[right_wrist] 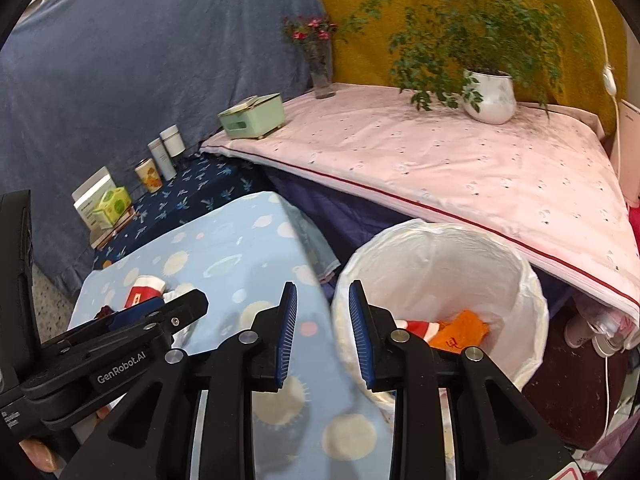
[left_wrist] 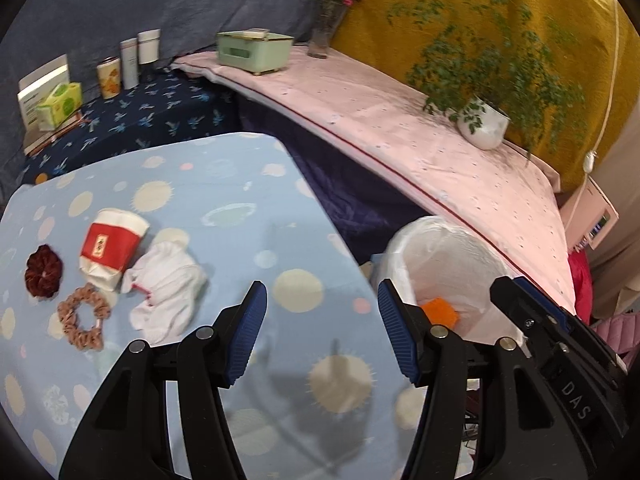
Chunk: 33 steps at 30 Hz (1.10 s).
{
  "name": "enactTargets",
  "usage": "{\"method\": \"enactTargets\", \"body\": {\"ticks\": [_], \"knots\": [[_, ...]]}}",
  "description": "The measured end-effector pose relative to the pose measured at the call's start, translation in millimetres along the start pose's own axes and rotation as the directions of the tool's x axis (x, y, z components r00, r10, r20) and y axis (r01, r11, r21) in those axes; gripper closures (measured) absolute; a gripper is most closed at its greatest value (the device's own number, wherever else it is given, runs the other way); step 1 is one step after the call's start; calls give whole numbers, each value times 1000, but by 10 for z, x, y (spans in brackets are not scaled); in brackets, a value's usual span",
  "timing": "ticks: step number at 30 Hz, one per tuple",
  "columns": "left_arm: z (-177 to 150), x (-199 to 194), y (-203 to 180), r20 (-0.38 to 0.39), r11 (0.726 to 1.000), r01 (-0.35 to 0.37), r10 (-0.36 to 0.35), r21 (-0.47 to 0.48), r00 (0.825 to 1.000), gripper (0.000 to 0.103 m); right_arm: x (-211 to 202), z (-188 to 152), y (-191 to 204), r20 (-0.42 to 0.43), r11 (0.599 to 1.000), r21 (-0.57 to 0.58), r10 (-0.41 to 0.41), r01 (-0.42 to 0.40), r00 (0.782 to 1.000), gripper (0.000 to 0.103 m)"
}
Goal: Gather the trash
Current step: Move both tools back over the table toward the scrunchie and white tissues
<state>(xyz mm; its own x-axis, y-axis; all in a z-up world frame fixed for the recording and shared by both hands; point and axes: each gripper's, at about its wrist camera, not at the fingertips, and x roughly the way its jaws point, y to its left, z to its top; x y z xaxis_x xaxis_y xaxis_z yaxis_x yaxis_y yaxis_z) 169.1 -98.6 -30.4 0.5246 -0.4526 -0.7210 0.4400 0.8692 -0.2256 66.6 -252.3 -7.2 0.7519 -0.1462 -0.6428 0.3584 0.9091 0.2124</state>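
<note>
A crushed red-and-white paper cup [left_wrist: 110, 244] and a crumpled white tissue [left_wrist: 166, 294] lie on the blue spotted table [left_wrist: 240, 184] at the left. A white-lined trash bin [left_wrist: 444, 264] stands off the table's right edge, with orange trash [left_wrist: 440, 312] and a red-and-white piece [right_wrist: 418, 327] inside. My left gripper [left_wrist: 322, 332] is open and empty above the table, right of the tissue. My right gripper [right_wrist: 322, 334] is open and empty at the bin's [right_wrist: 440, 280] left rim; it also shows in the left wrist view [left_wrist: 556, 340].
A dark red scrunchie [left_wrist: 43, 270] and a tan scrunchie [left_wrist: 82, 316] lie by the cup. A pink-covered surface [left_wrist: 420, 136] holds a potted plant [left_wrist: 484, 120], green box [left_wrist: 254, 50] and flower vase [left_wrist: 322, 36]. Cans and boxes [left_wrist: 108, 76] stand on a dark shelf.
</note>
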Motion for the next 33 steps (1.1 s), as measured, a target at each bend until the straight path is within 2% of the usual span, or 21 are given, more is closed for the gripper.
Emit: {"method": "enactTargets", "body": {"ticks": [3,10,11,18,23,27,33], "knots": [[-27,-20,249,1,999,-37,37,-39,999,48,35,-29,161,-11,1000,-26,17,-17,1000,75],[-149,-60,852,-13,983,-123,123,-138,992,39,171,-107,561,-51,995,-84,55,-60,997,74],[-174,-65,954,-16,979,-139,138,-152,990,38,197,-121,620,-58,994,-91,61,-66,996,71],[-334,-81,1657,-67,931,-224,214,-288,975,34,408,-253,1020,-113,984,-139,94,-109,989,61],[-408,-90,2012,-90,901,-276,262,-333,961,32,614,-334,1282,-159,977,-157,117,-142,980,57],[-448,-28,2208,-121,885,-307,283,-351,952,32,825,-385,1479,-196,973,-166,129,-162,972,54],[-485,156,2449,-174,869,-312,264,-384,949,32,1203,-434,1672,-251,972,-157,129,-172,959,54]]}}
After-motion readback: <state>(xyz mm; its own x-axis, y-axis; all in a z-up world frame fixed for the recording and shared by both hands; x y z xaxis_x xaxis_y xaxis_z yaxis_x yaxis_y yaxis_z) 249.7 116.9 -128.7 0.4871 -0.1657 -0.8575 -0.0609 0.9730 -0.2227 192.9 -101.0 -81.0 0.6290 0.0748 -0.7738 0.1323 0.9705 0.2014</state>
